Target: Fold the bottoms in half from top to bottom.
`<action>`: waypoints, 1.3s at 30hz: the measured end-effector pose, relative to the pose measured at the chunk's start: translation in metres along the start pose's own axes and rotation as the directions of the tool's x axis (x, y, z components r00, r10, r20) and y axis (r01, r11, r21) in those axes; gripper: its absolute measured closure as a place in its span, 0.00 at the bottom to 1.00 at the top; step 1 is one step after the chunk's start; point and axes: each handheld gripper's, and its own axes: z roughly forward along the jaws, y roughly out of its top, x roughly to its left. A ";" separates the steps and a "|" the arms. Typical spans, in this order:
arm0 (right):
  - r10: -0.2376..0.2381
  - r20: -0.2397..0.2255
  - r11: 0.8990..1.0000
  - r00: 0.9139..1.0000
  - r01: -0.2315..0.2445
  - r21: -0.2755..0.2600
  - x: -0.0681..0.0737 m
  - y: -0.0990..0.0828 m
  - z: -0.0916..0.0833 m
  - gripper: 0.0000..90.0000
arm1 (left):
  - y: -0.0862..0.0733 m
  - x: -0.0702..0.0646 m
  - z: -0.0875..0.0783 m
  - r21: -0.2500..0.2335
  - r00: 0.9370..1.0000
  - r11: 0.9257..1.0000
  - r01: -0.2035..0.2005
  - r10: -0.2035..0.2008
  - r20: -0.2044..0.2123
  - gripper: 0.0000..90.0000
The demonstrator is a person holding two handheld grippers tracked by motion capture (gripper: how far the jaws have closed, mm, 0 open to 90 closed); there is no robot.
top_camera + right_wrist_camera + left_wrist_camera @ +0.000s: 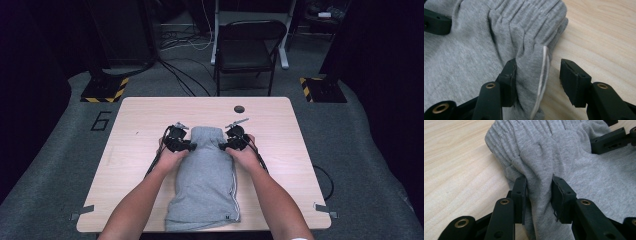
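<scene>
A grey sweat garment [205,175] with a white side stripe lies lengthwise on the wooden table [140,115], its gathered waistband at the far end. My left gripper [192,146] is at the waistband's left edge. In the left gripper view a loose fold of the garment [564,157] stands between the parted jaws of the left gripper [539,182], unpinched. My right gripper [221,146] is at the waistband's right edge. In the right gripper view the right gripper [537,63] stands open: the garment [474,45] rests against one pad, and bare table separates it from the other.
A small dark round spot [239,108] marks the table beyond the garment. A black folding chair [247,47] stands on the floor behind the table, with cables around it. Bare wood lies left and right of the garment.
</scene>
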 end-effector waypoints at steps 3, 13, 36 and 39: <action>-0.026 -0.005 1.000 1.000 0.026 0.010 0.001 -0.001 0.001 0.59 | 0.000 0.000 0.000 -0.001 1.000 1.000 0.003 -0.003 0.002 0.72; -0.050 -0.031 0.999 0.998 0.051 0.017 0.008 0.000 0.002 0.87 | 0.001 0.002 -0.001 -0.020 0.999 0.999 0.032 -0.033 -0.011 0.60; -0.075 0.015 0.997 0.997 0.075 0.023 0.017 0.000 0.002 0.92 | 0.001 0.009 0.019 -0.003 0.994 0.995 0.097 -0.097 0.048 0.71; -0.086 0.017 0.996 0.996 0.085 0.023 0.017 0.000 0.002 0.92 | -0.001 0.008 0.019 -0.013 0.994 0.995 0.097 -0.097 0.052 0.76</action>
